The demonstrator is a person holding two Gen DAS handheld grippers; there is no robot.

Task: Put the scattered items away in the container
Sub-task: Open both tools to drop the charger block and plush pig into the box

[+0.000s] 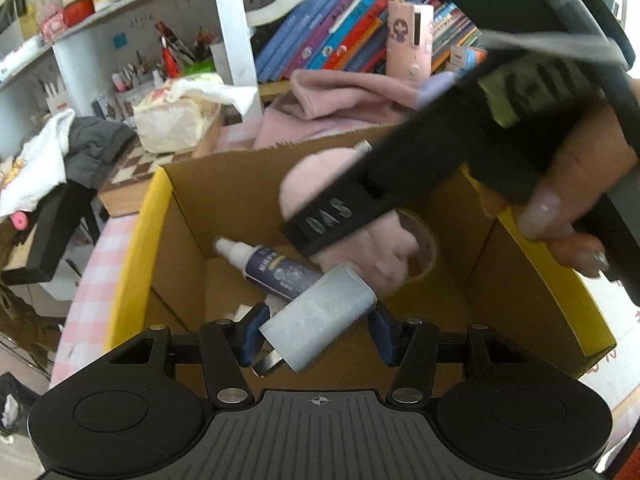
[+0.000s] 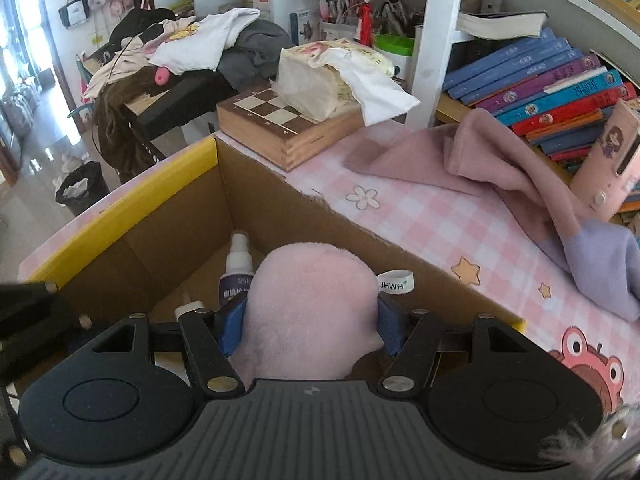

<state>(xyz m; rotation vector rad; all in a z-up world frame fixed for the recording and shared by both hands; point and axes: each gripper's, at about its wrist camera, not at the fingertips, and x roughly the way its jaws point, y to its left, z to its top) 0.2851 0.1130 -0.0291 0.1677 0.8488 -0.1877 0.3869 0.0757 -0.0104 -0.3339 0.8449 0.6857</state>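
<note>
An open cardboard box (image 1: pixel 188 220) with yellow flap edges stands on the pink checked table; it also shows in the right wrist view (image 2: pixel 168 216). My left gripper (image 1: pixel 316 330) holds a pale grey-blue plug-like block (image 1: pixel 320 316) between its blue pads over the box. My right gripper (image 2: pixel 310 324) is shut on a fluffy pink plush item (image 2: pixel 308 312) with a white JHWH tag, above the box. In the left wrist view the right gripper's body (image 1: pixel 420 176) crosses over the plush (image 1: pixel 376 252). A purple spray bottle (image 1: pixel 276 268) lies inside the box and also shows in the right wrist view (image 2: pixel 238 268).
A pink and lilac cloth (image 2: pixel 500 172) lies on the table (image 2: pixel 420 216) right of the box. A wooden chess box (image 2: pixel 280 128) with a tissue pack (image 2: pixel 320 80) stands behind it. Books (image 2: pixel 552 92) and a pink case (image 2: pixel 608 160) fill the shelf. A roll of tape (image 1: pixel 420 248) sits in the box.
</note>
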